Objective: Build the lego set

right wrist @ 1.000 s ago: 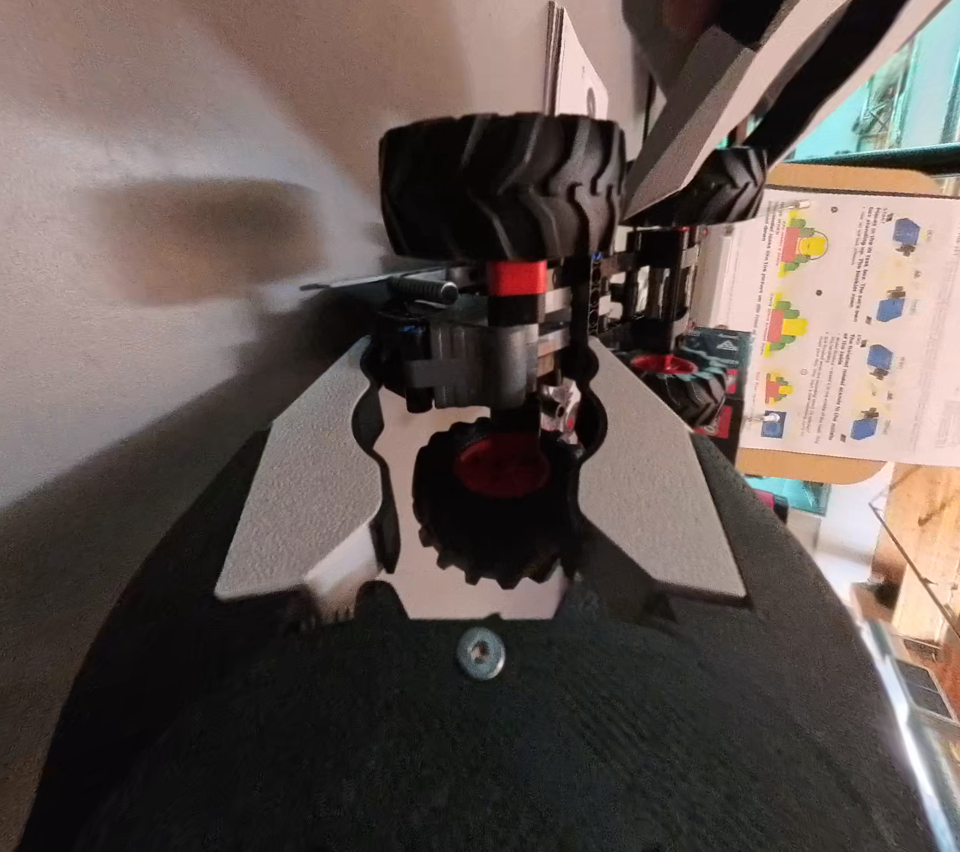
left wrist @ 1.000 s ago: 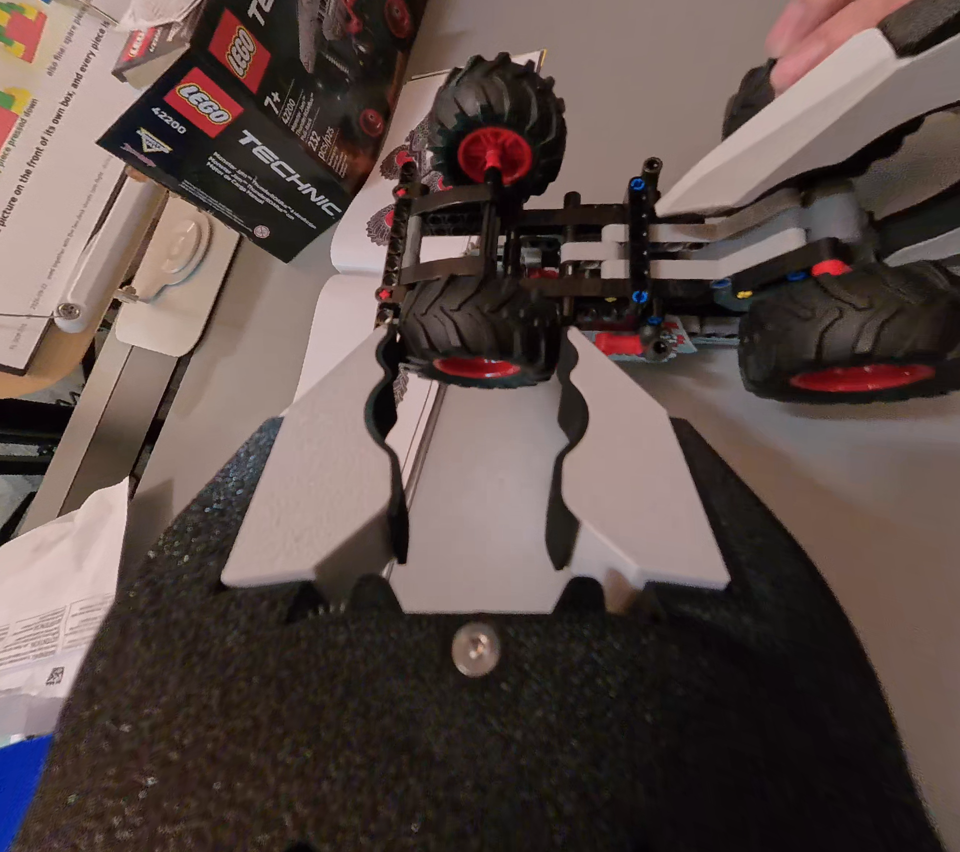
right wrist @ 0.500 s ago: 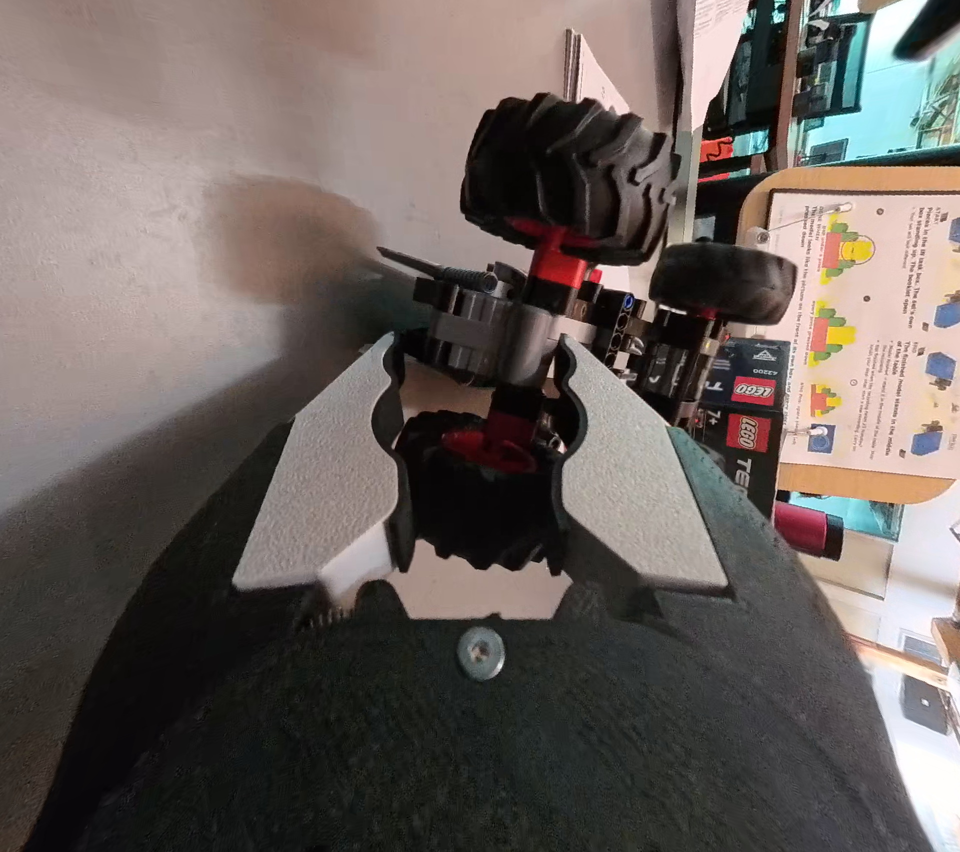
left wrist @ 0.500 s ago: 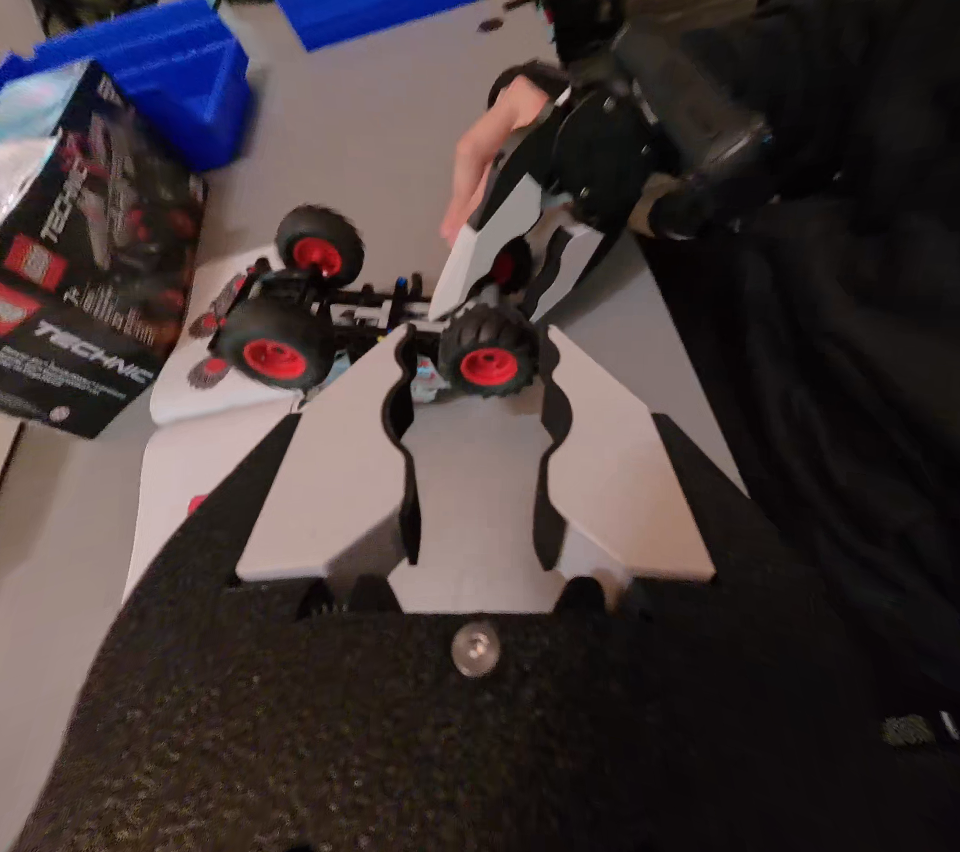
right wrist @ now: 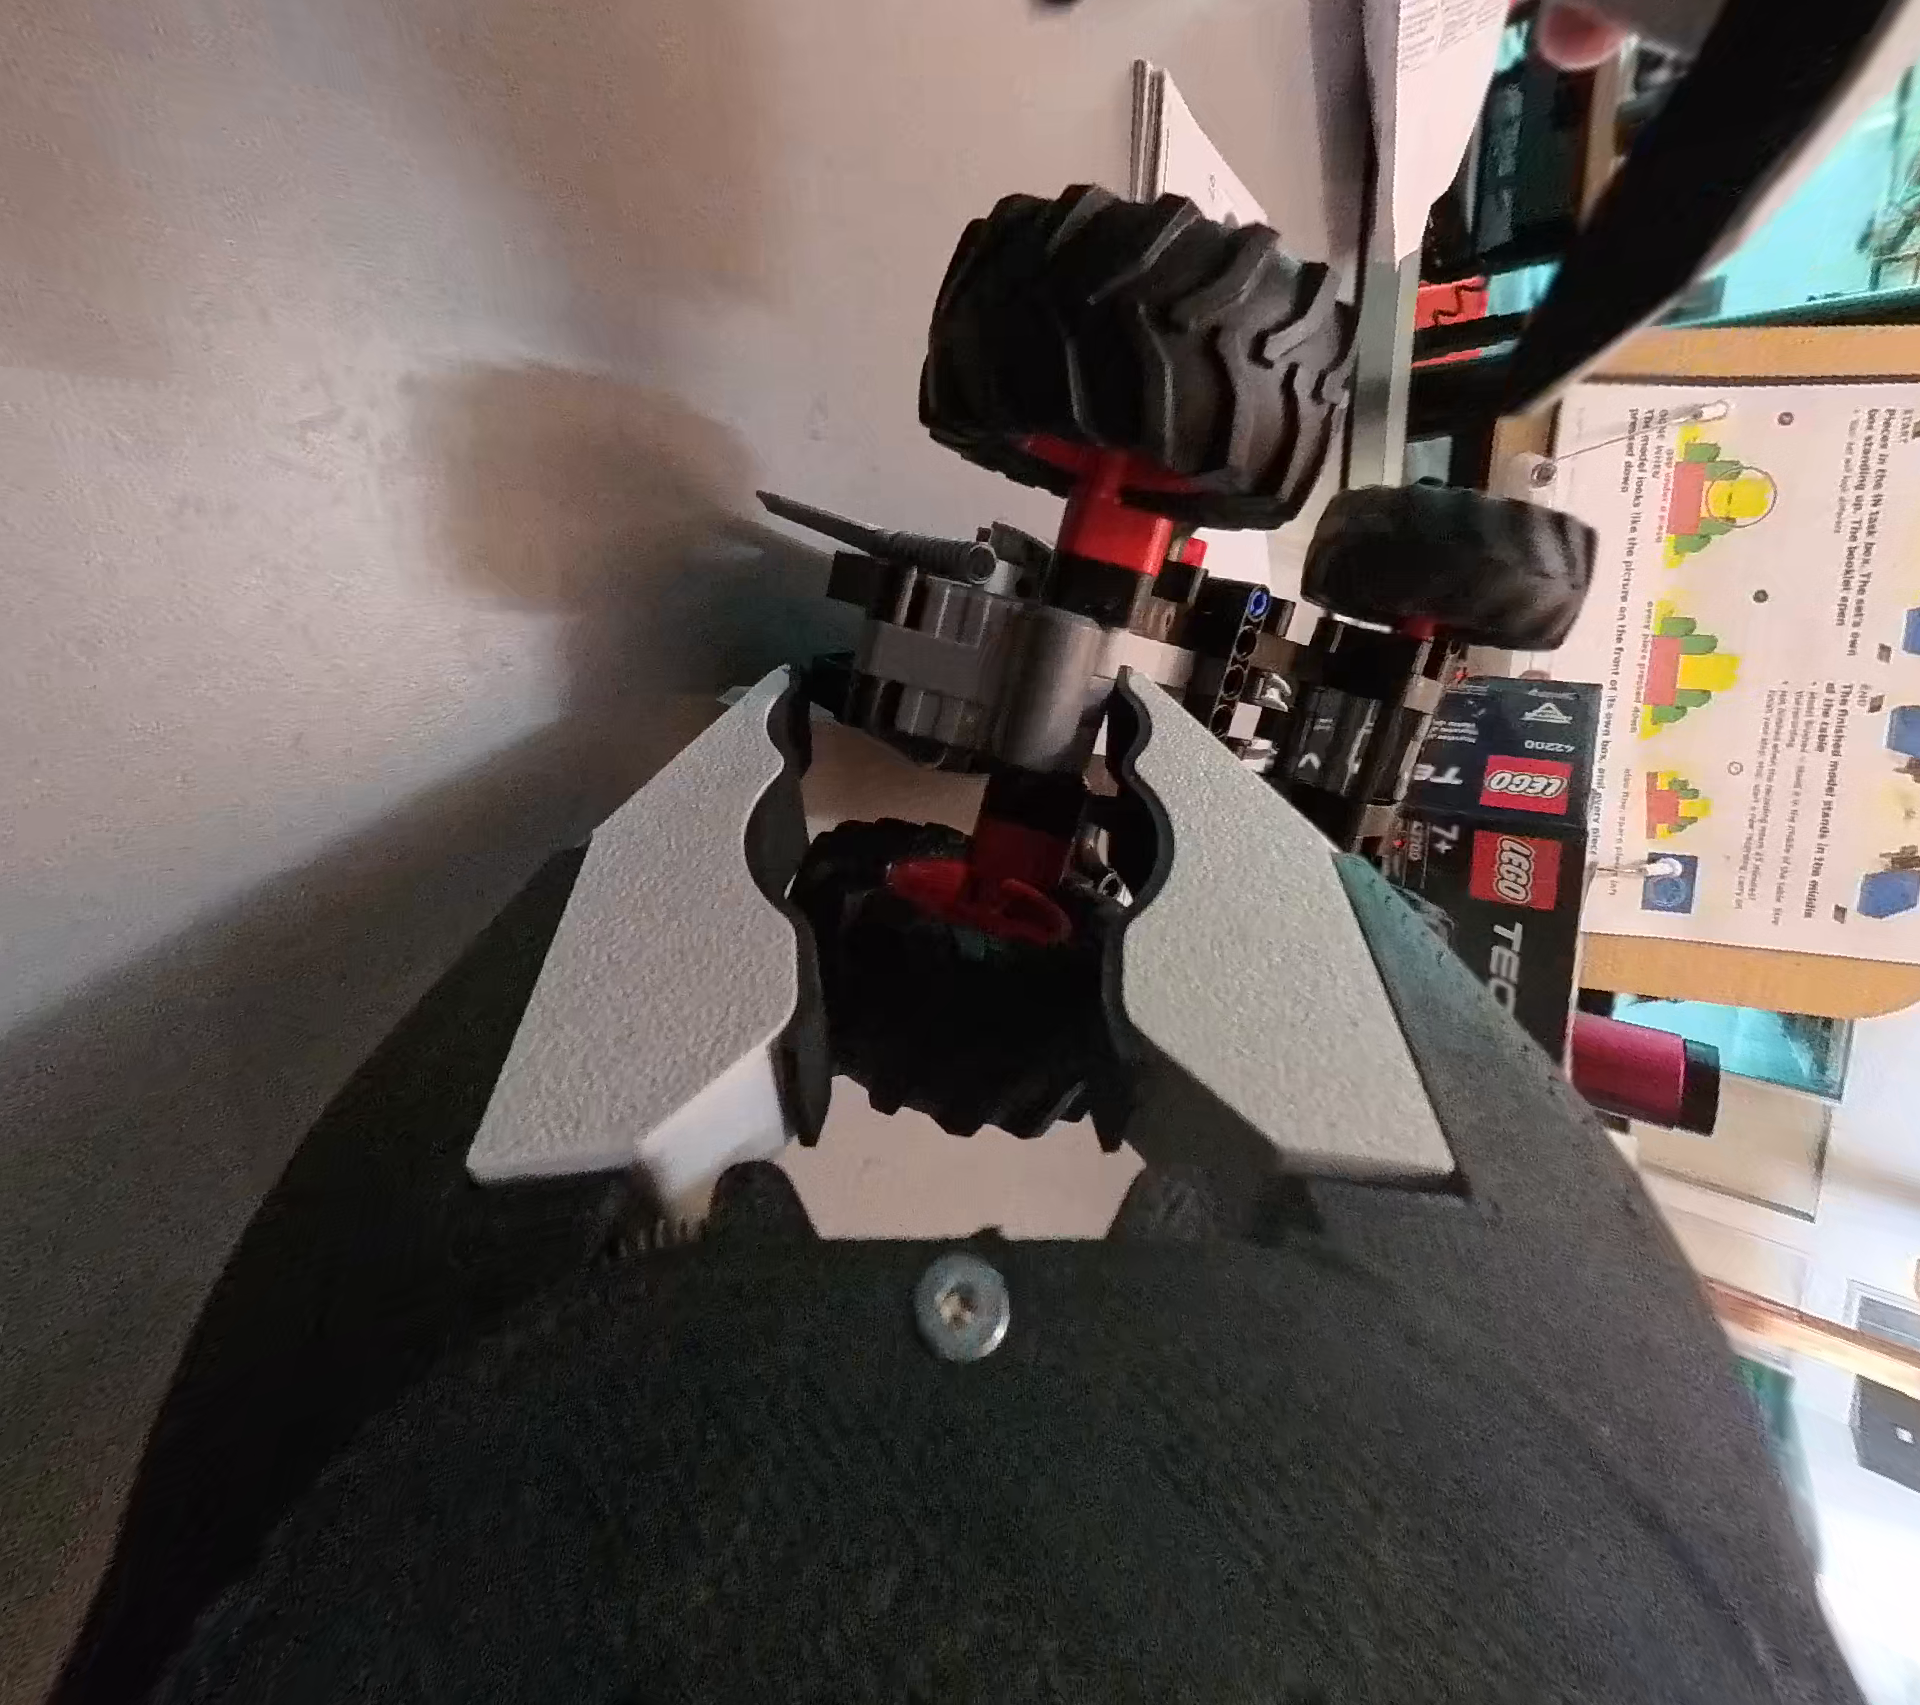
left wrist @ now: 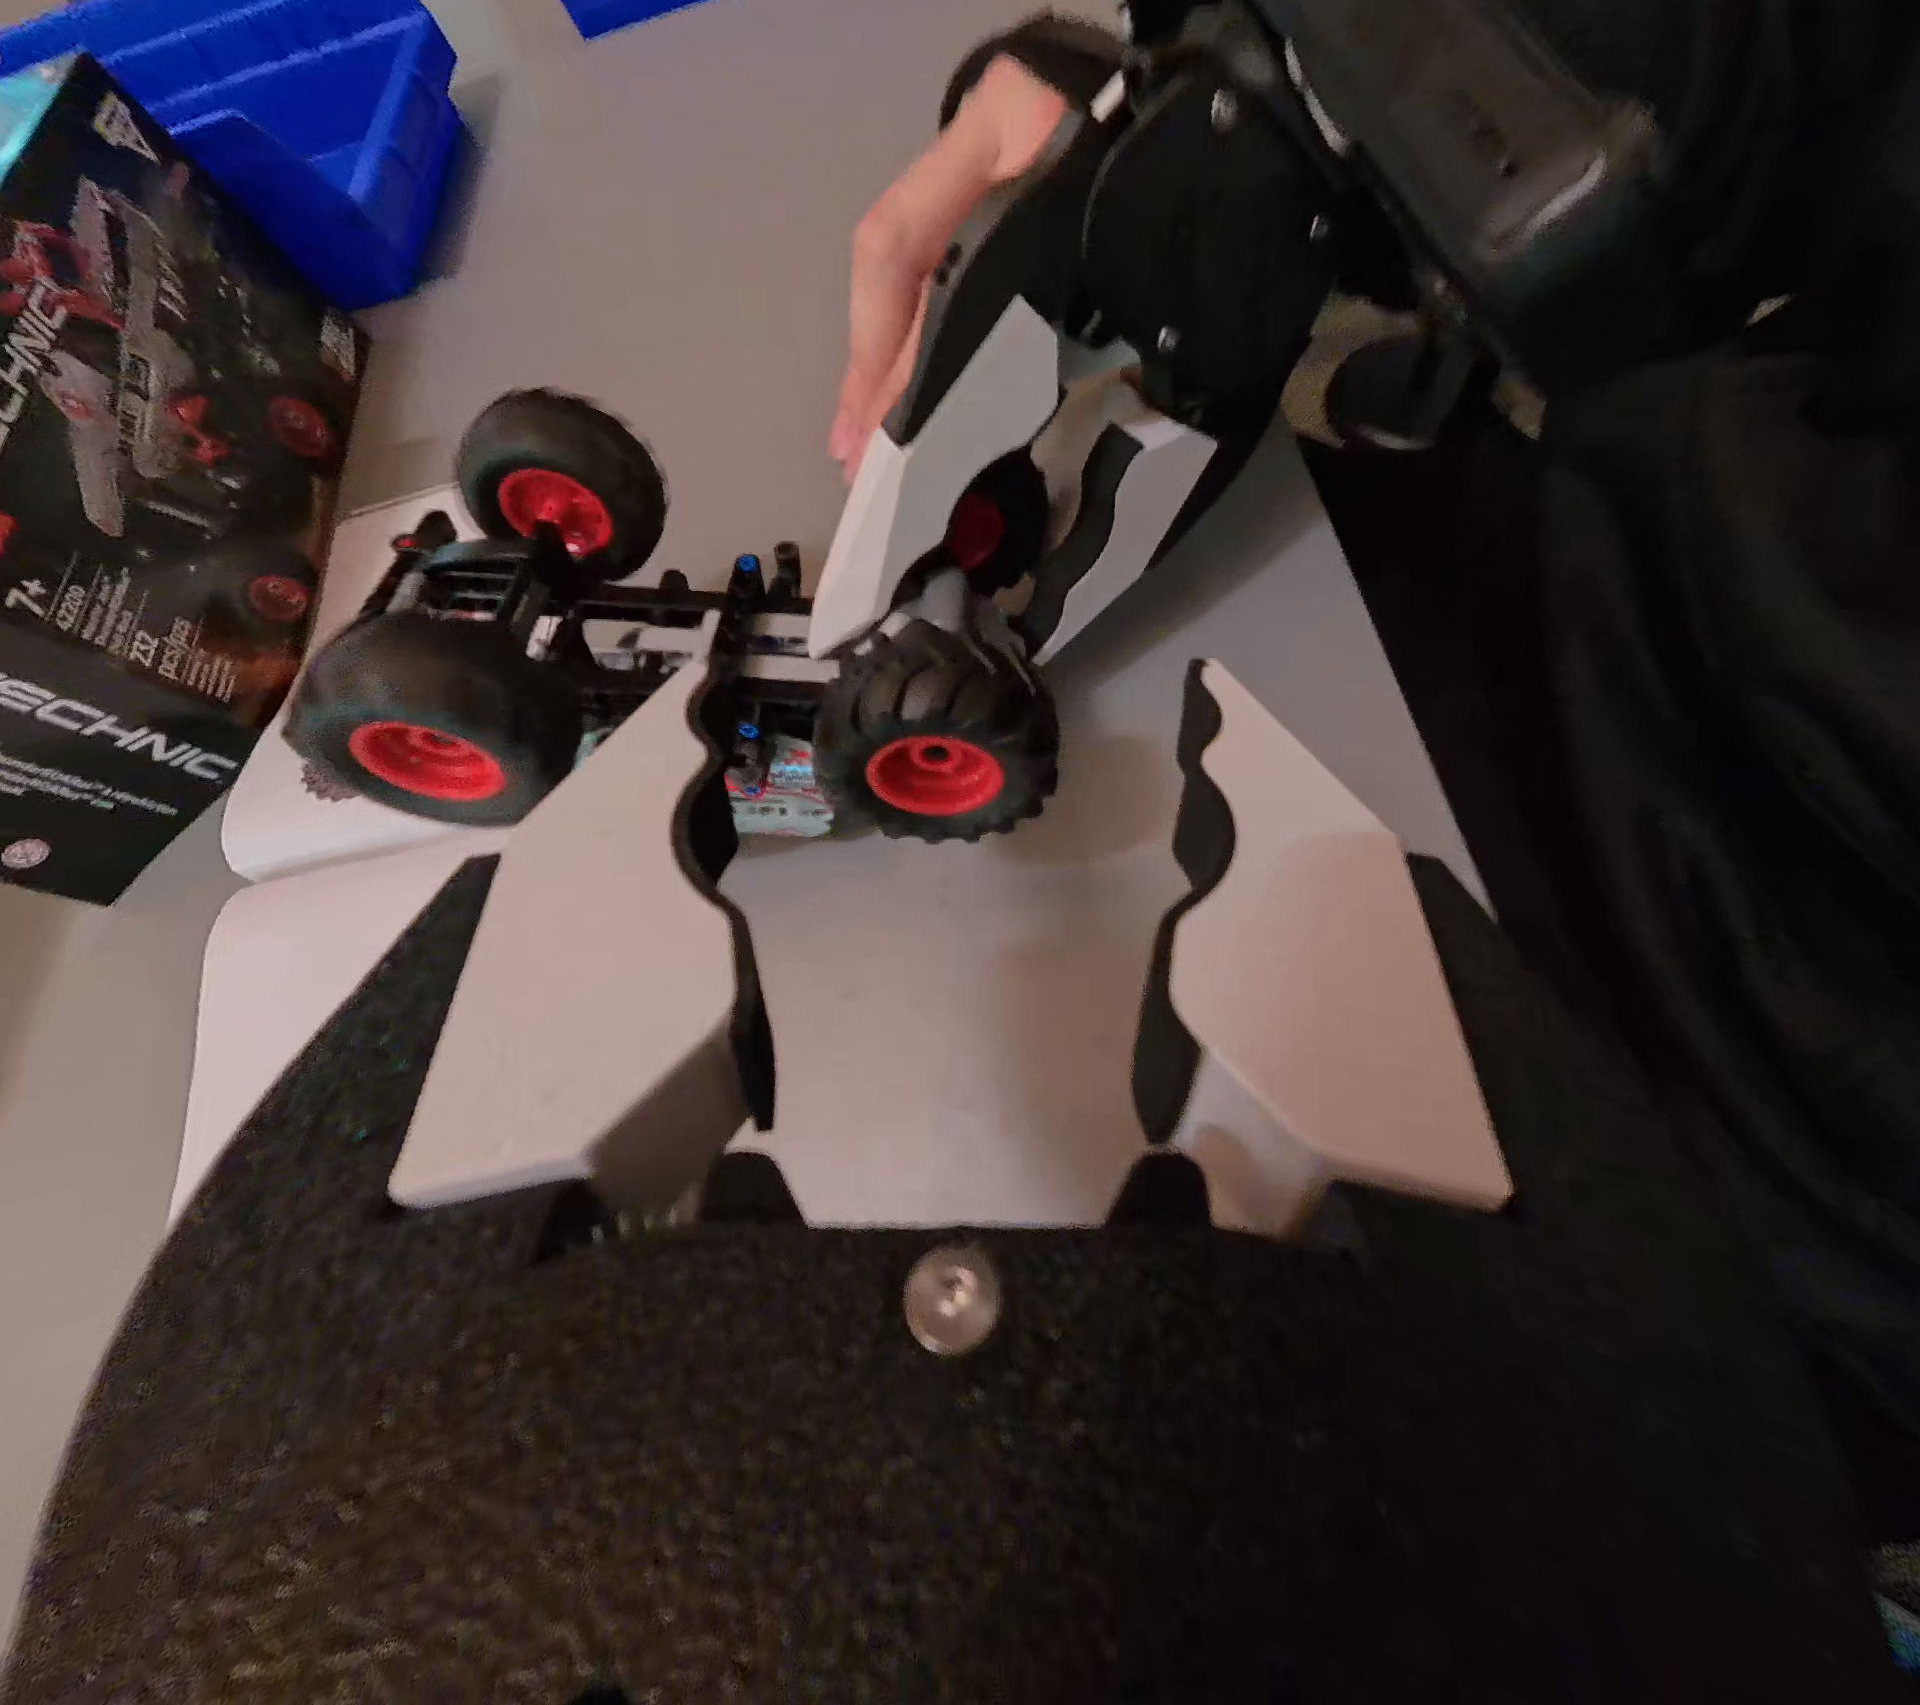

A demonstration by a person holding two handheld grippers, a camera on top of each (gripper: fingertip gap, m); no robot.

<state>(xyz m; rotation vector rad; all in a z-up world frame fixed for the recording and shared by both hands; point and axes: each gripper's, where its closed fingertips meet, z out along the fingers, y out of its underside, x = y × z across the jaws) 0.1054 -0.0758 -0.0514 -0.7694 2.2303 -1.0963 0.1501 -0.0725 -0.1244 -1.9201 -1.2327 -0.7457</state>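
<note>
Left of frame: black printed cardboard set box [left wrist: 135, 450]. Centre: black-framed, red-hubbed four-wheel truck chassis [left wrist: 665, 668] on grey table [left wrist: 675, 201]. Left gripper [left wrist: 951, 834] spread, empty. Right gripper [right wrist: 961, 725] clamps chassis axle end, presumably steadying it.

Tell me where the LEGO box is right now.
In the left wrist view the LEGO box lies at the far left on the grey table, just left of the truck chassis and in front of a blue bin.
</note>
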